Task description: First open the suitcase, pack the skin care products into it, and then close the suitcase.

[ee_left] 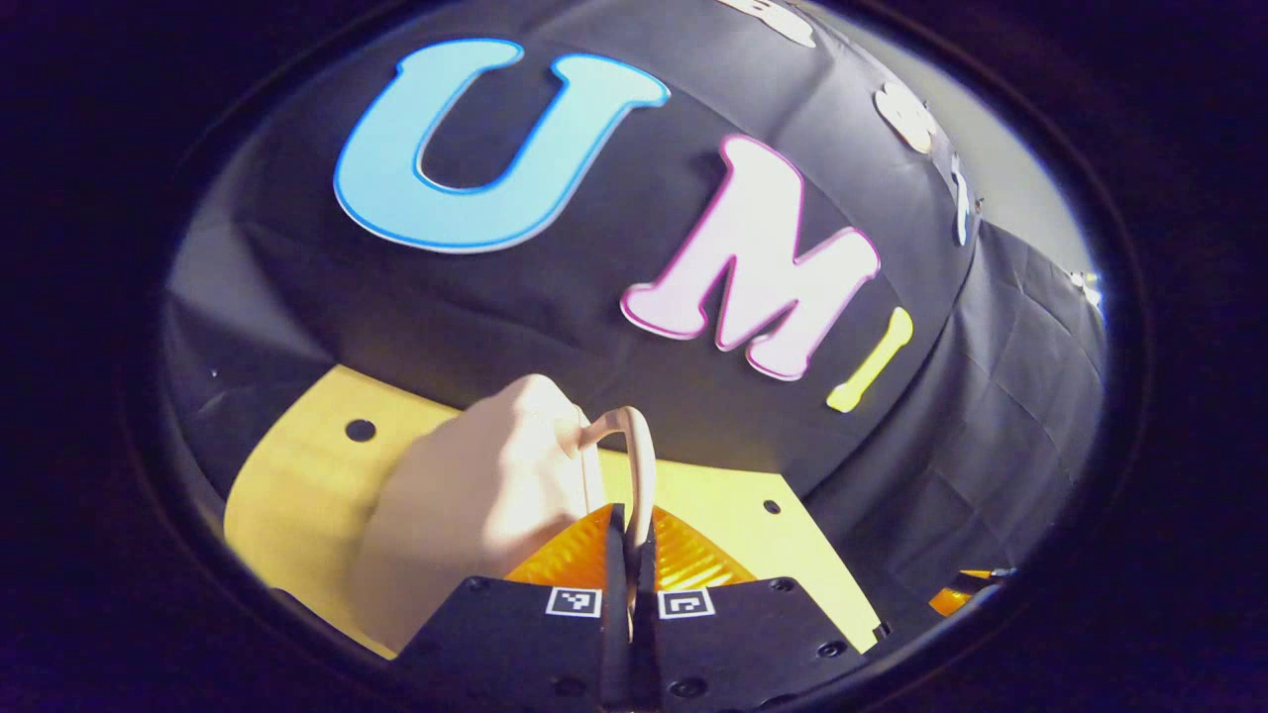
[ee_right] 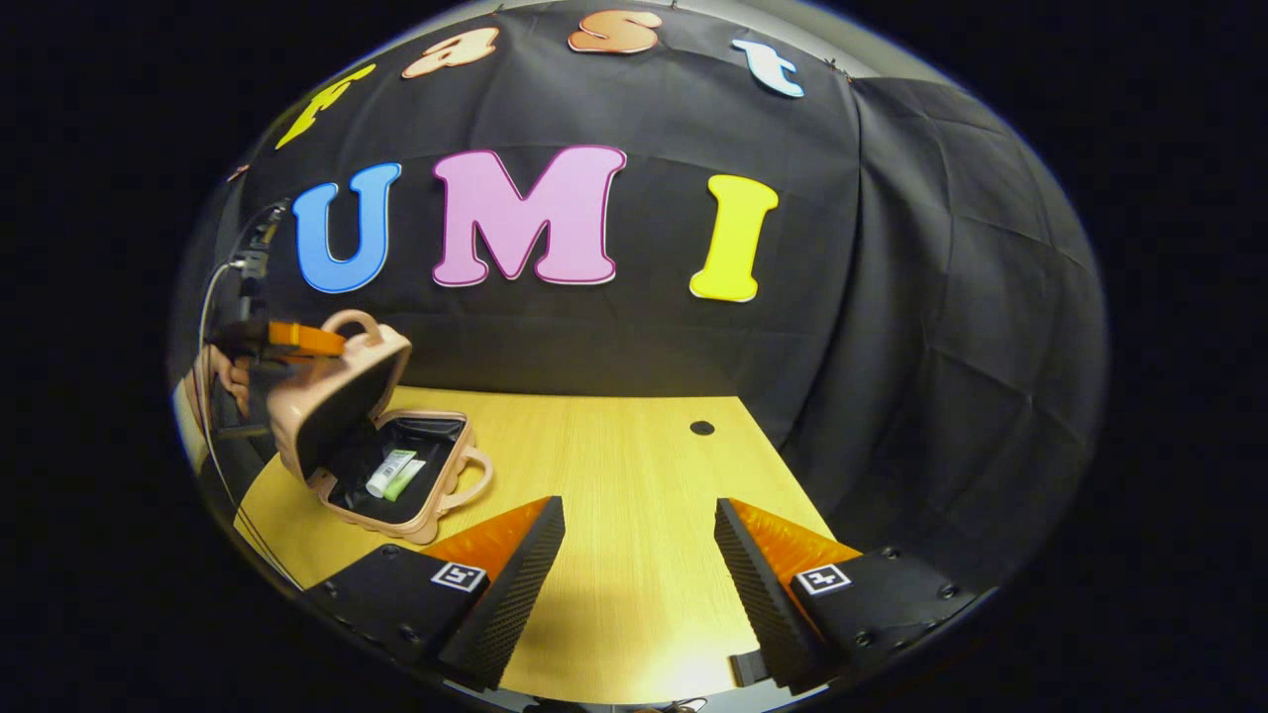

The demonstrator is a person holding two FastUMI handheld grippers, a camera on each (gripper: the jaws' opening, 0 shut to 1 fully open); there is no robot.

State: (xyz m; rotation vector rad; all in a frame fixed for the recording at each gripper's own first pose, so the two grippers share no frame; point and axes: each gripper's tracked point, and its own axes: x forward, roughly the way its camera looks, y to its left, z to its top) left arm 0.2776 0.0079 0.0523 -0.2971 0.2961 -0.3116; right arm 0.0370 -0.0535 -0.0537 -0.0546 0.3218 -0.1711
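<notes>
We see a small pink suitcase (ee_right: 362,426) at the left side of the yellow table (ee_right: 634,475), with its lid (ee_right: 332,396) raised about halfway over the black-lined lower half. Inside the lower half lie two tubes (ee_right: 393,474), one white and one light green, side by side. The left gripper (ee_left: 631,540) is clenched on the lid's handle (ee_left: 639,465); in the left gripper view the thin pink loop goes down between its two closed fingers. In the right gripper view a hand (ee_right: 223,381) holds this gripper beside the lid. The right gripper (ee_right: 639,535) is released, its fingers wide apart above the bare table, well apart from the suitcase.
</notes>
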